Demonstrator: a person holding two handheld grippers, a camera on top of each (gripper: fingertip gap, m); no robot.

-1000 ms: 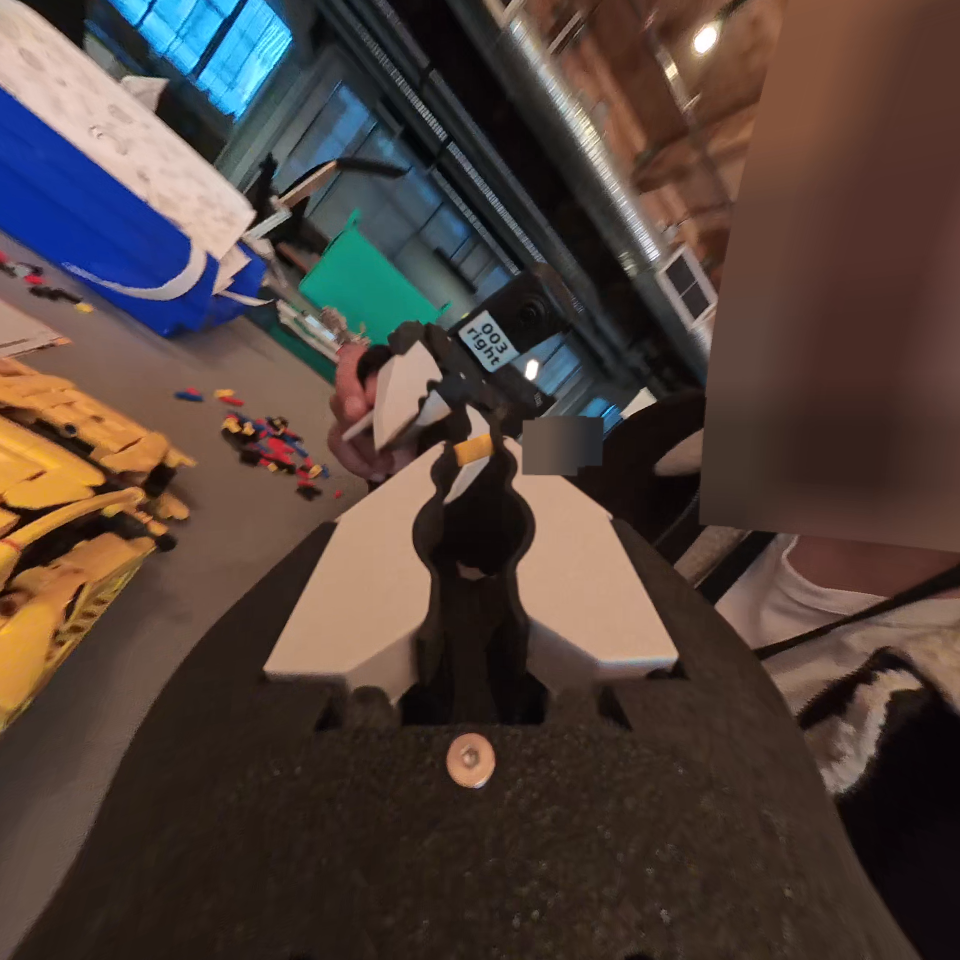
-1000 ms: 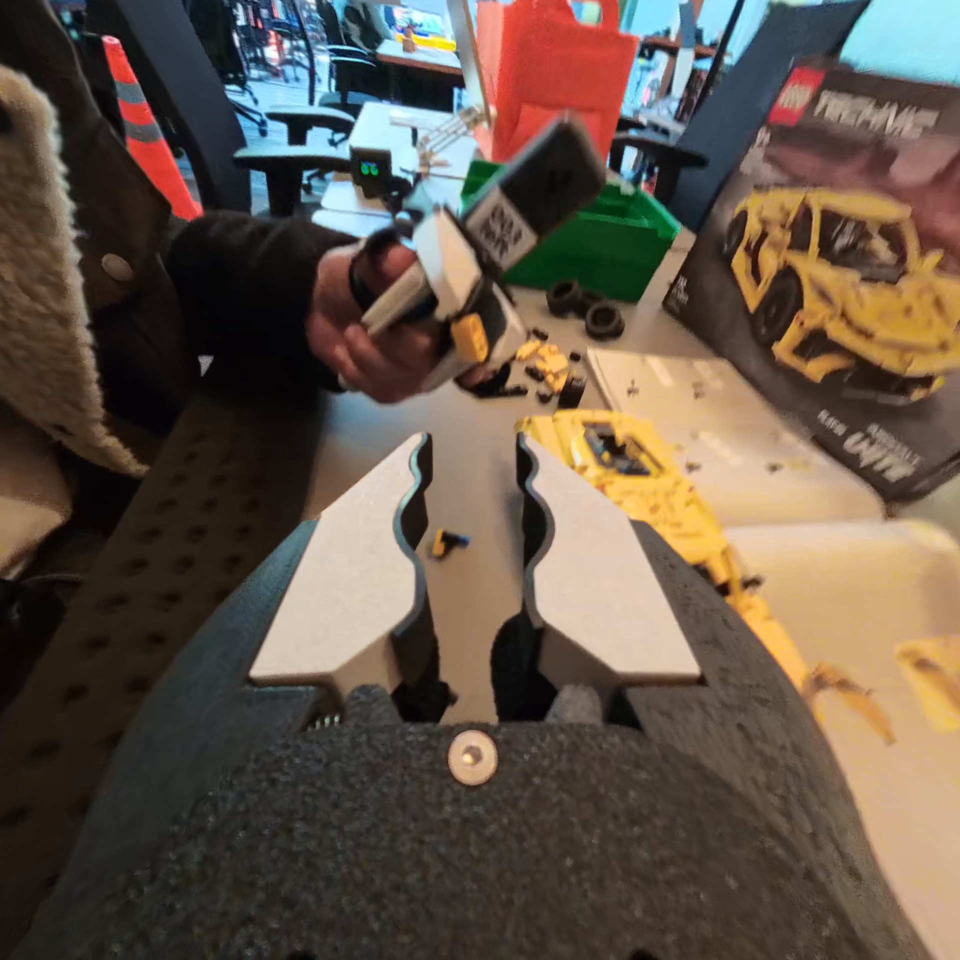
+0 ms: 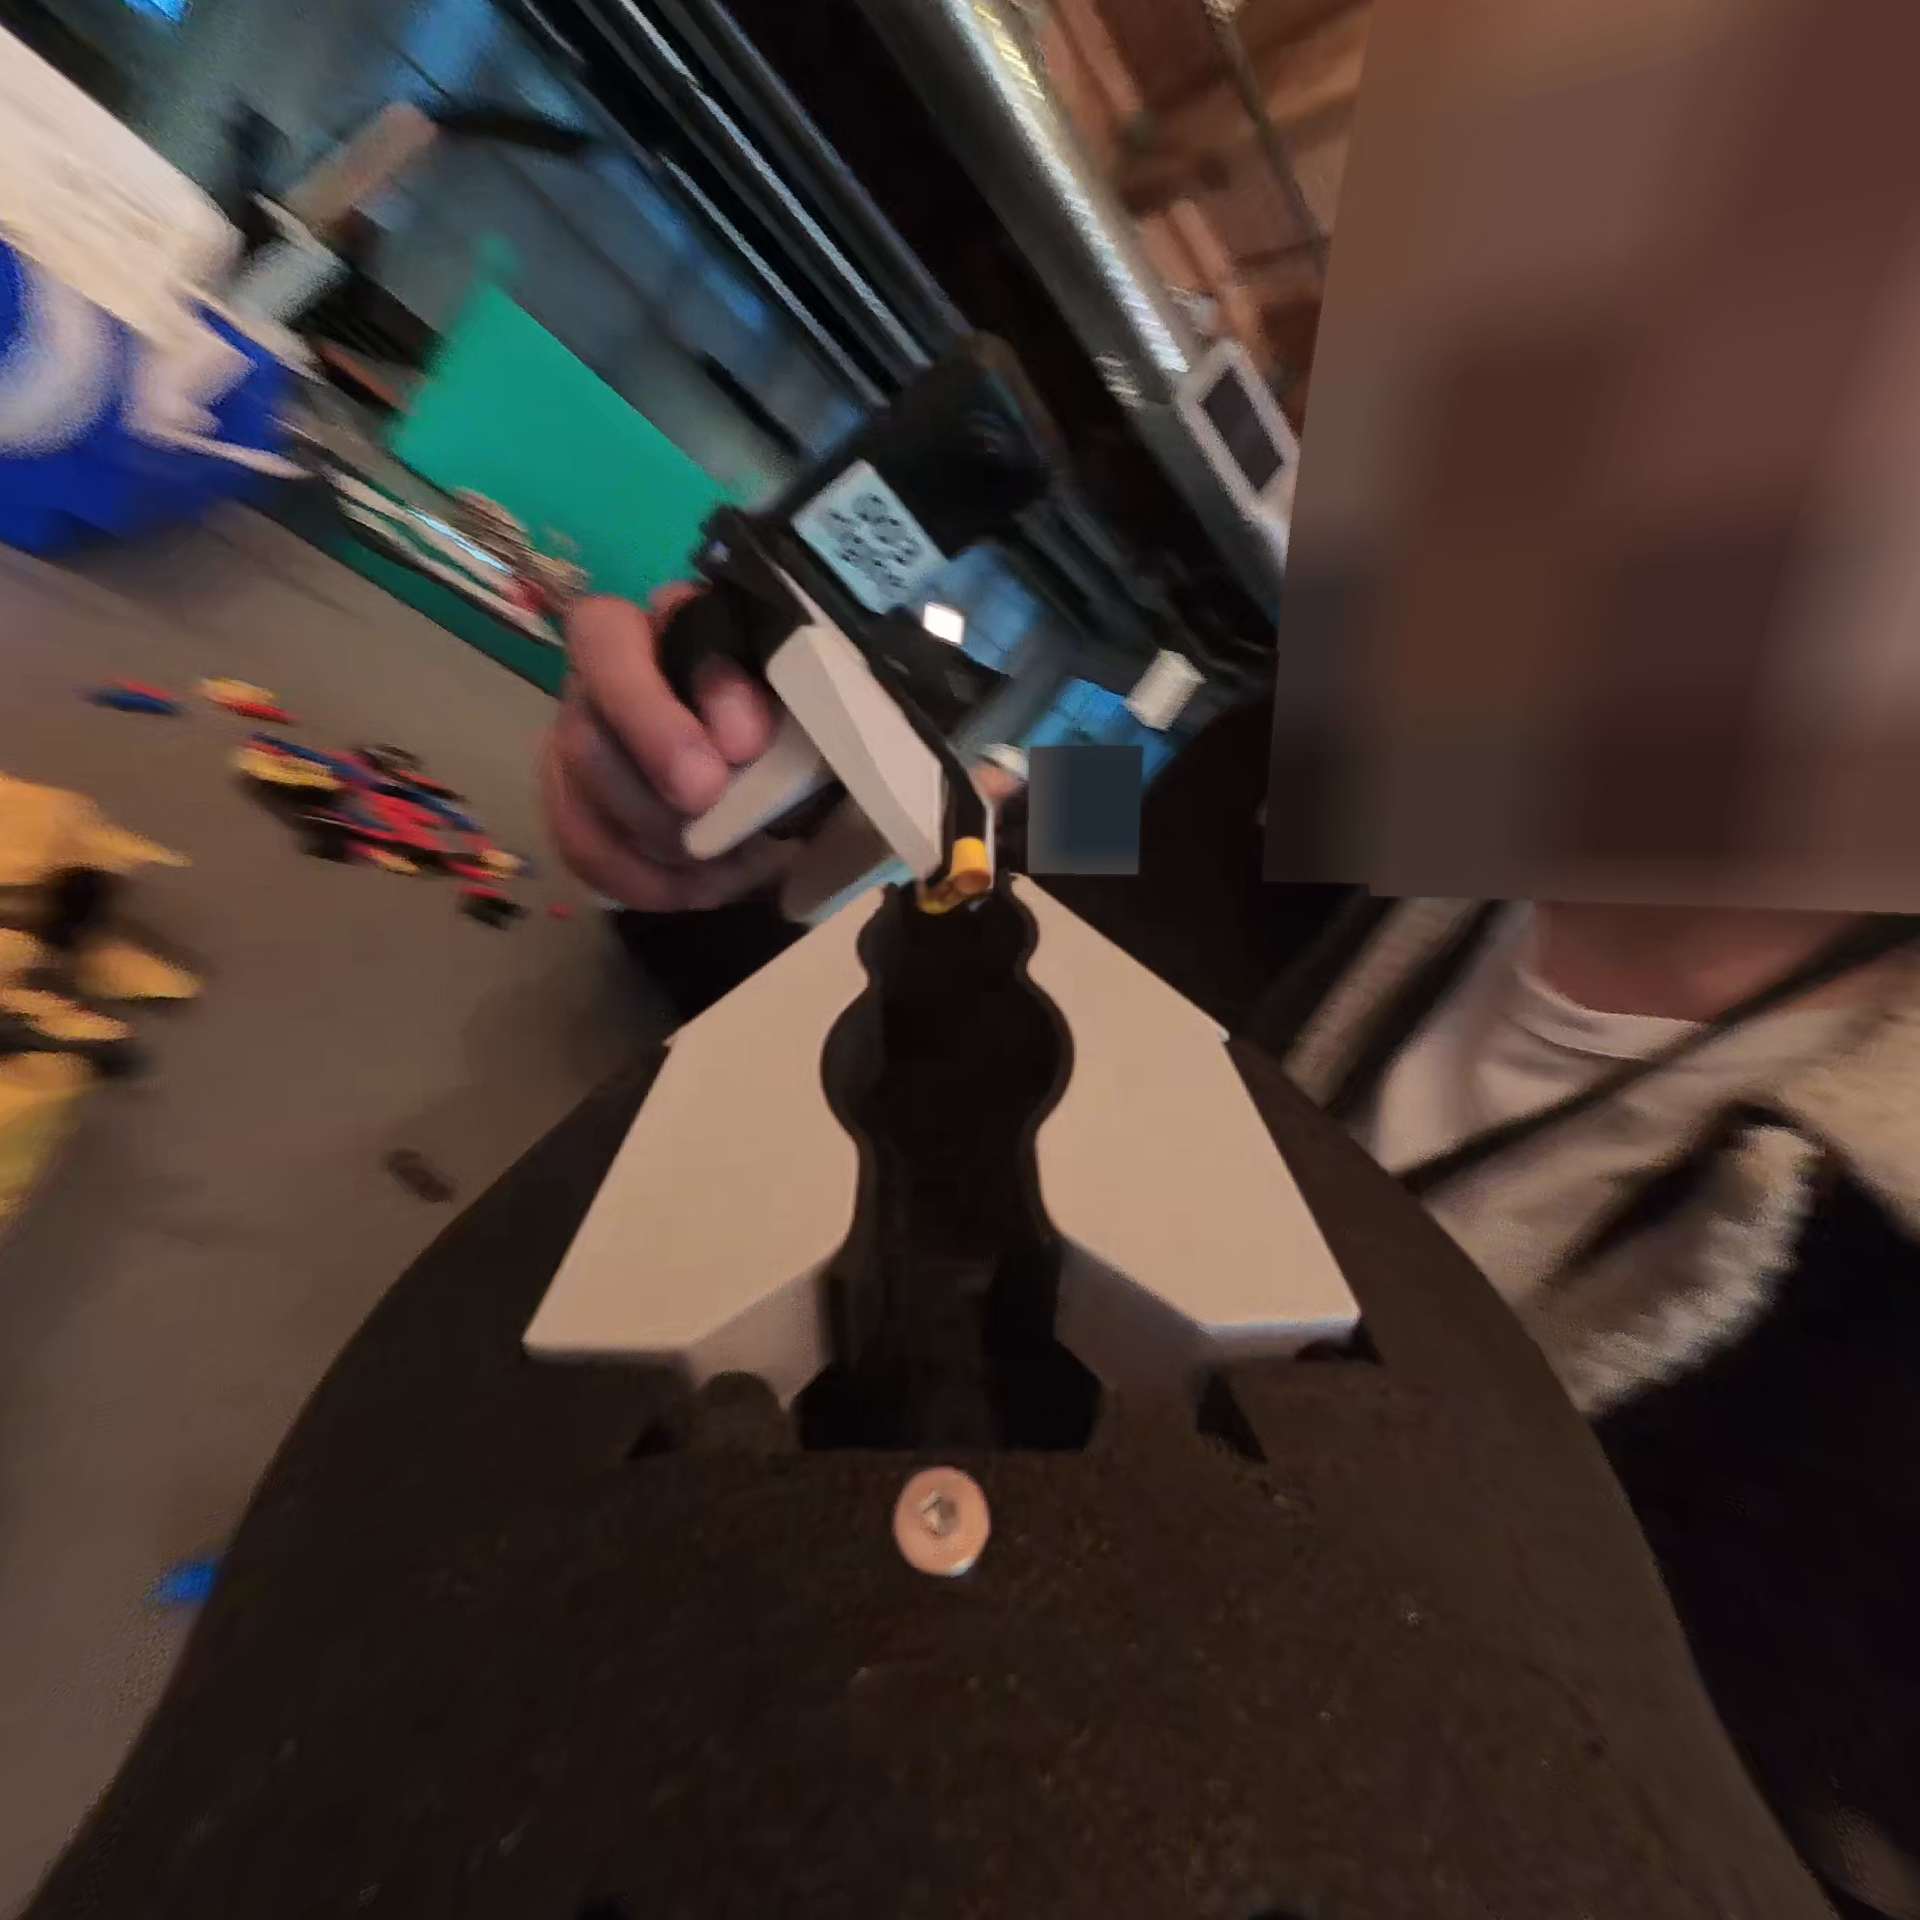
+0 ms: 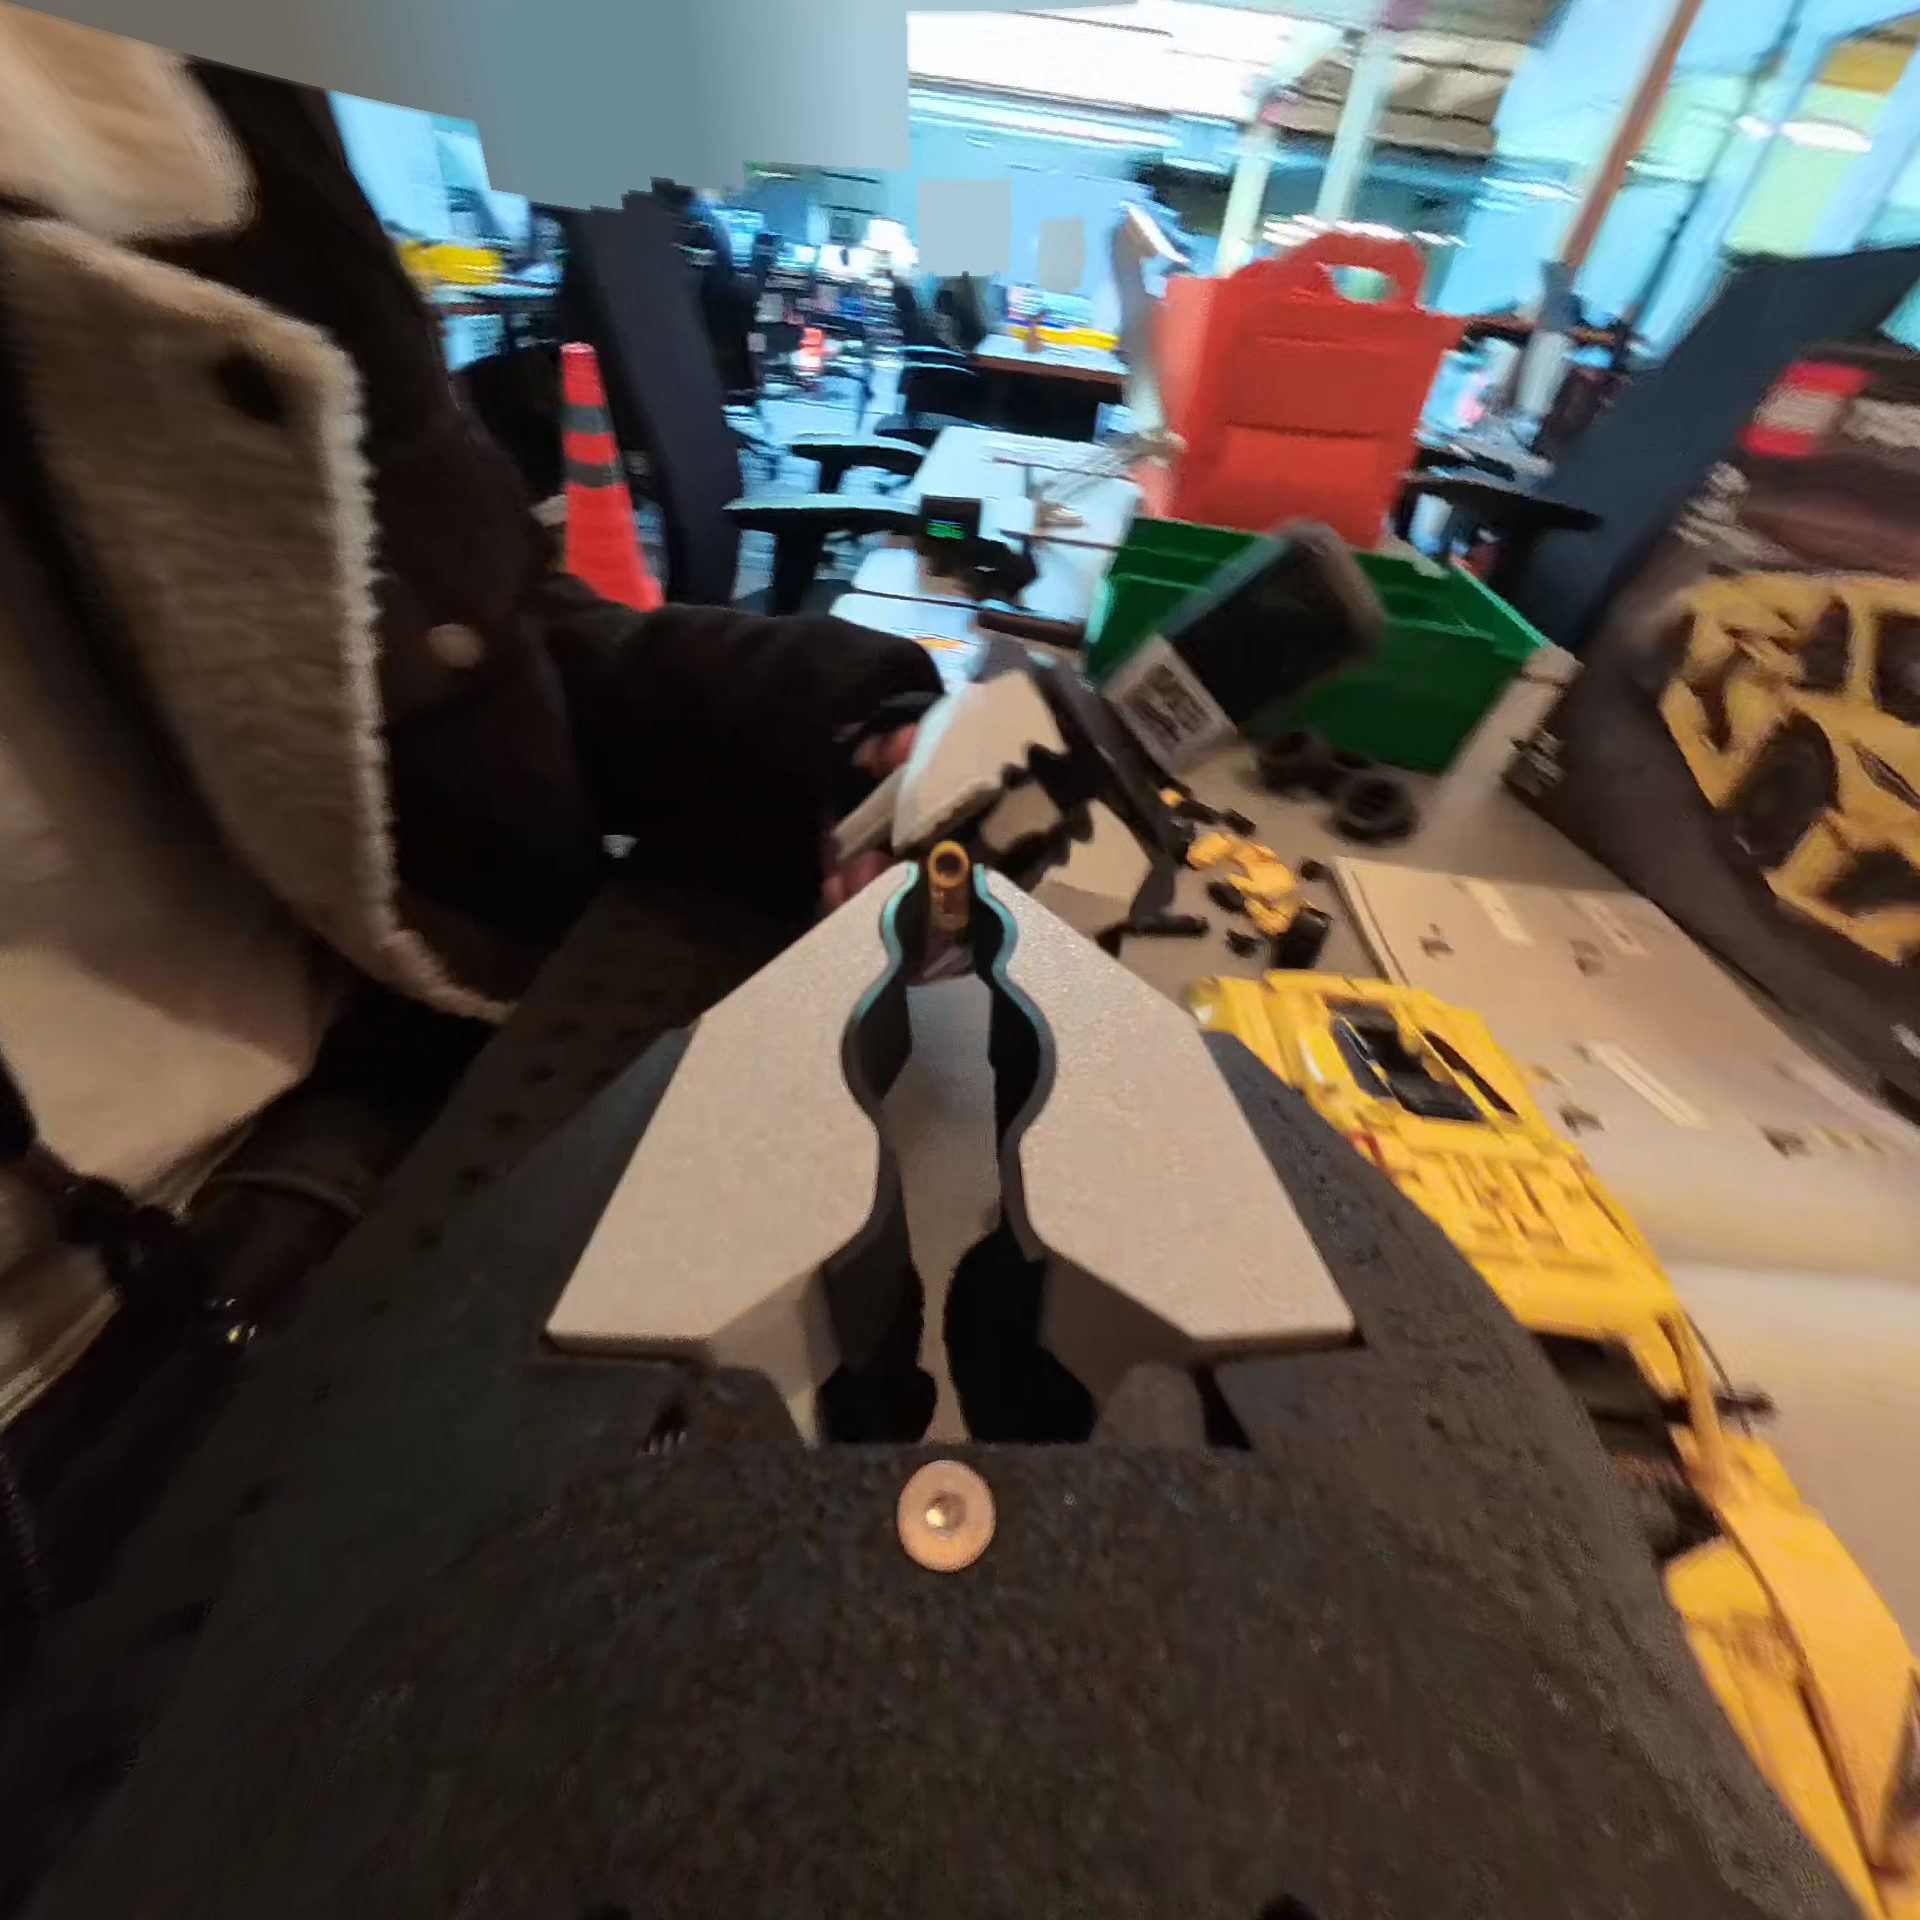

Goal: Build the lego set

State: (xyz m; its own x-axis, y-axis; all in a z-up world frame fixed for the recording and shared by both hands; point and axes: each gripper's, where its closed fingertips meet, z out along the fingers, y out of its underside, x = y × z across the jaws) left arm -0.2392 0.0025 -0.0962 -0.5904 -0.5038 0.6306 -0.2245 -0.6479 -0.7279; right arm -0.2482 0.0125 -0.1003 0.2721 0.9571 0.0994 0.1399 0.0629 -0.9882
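My left tool [image 3: 951, 906] is drawn narrow. A small yellow cylindrical lego piece [image 3: 961, 871] sits right at its tips, at 12 o'clock in the left wrist view. My right tool [image 4: 945, 883] meets it head-on. In the right wrist view its 2 grey fingers are also drawn narrow, and the same yellow piece stands upright between their tips, held clear above the bench. So the 2 tools are tip to tip, with the piece pinched where they meet. The left view is blurred, so I cannot be sure how firmly my left tool presses on it.

My right hand [image 3: 644, 769] wraps the black handle of the right tool, at 10 o'clock from the piece in the left view.

The partly built yellow lego car [image 4: 1455, 1143] lies on the grey bench [image 3: 312, 1039], at 4 o'clock from the right tool's tips. At 2 o'clock are a few black rubber tyres [image 4: 1351, 790] and a green plastic bin [image 4: 1455, 665] behind them. The dark cardboard set box with a yellow car pictured on it [image 4: 1766, 779] stands at 3 o'clock. In the left view a scatter of red, blue and yellow loose bricks [image 3: 384, 800] lies on the bench at 9 o'clock.
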